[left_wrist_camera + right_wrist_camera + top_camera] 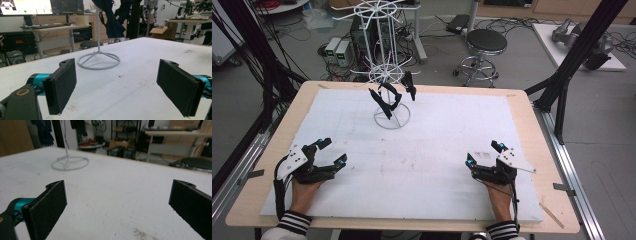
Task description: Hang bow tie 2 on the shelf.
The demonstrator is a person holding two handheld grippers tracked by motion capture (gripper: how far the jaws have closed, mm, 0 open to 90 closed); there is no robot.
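My left gripper (pixel 331 152) and right gripper (pixel 482 154) sit wide apart, holding nothing; the dark cloths (pixel 387 102) hang on the rack (pixel 388 75), untouched.

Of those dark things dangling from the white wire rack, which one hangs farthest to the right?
Seen from above, it is the short dark piece hanging straight down at the right of the rack. The others hang lower and further left, above the ring base.

A laboratory: black aluminium frame posts (pixel 584 37), tangled black floor cables (pixel 507 22), a round black padded stool (pixel 486 41), lit computer monitors (pixel 26 6) and wooden workbenches (pixel 58 27) surround the table.
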